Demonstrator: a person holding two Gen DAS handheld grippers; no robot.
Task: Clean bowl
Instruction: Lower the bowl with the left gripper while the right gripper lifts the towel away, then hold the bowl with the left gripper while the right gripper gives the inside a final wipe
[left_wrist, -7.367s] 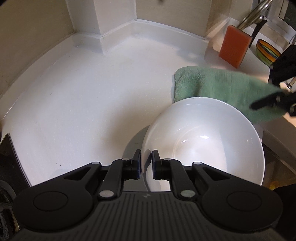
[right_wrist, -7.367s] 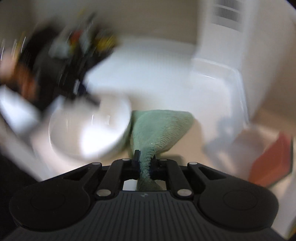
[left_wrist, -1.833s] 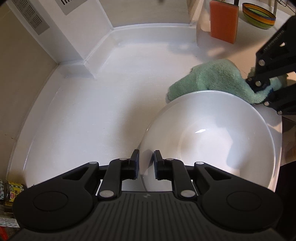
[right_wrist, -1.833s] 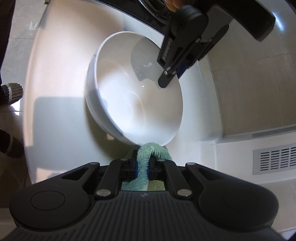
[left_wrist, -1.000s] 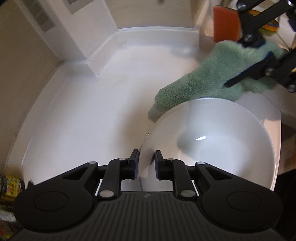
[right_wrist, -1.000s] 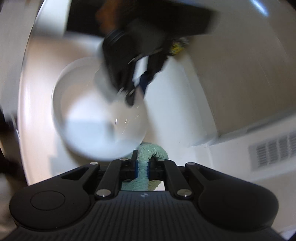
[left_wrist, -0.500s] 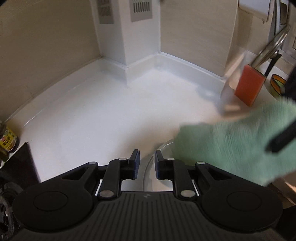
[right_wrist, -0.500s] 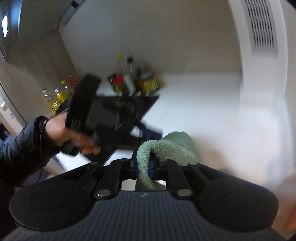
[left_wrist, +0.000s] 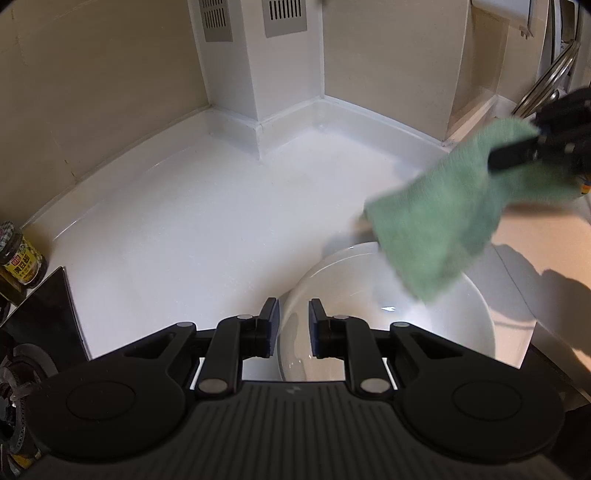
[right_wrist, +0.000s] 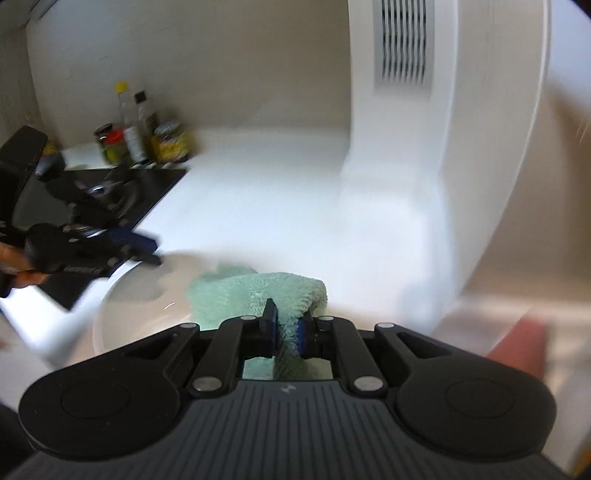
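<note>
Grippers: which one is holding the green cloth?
The right gripper: the cloth hangs from its jaws above the bowl. The left gripper straddles the bowl's rim instead.

The left black two-finger gripper (left_wrist: 291, 328) points steeply down from the bottom of its own view, its blue-padded fingers (left_wrist: 272, 325) standing apart with the rim of the white ceramic bowl (left_wrist: 388, 325) between them; whether the pads press the rim cannot be told for sure. In the right wrist view a bare hand (right_wrist: 13, 264) at the left edge holds this gripper's body. The right black two-finger gripper (right_wrist: 285, 330) is tilted downward with the soft green terry cloth (right_wrist: 258, 295) pinched between its blue pads; its jaws have just been opening a little, with the cloth between them. In the left wrist view it reaches in from the right edge, blurred.
</note>
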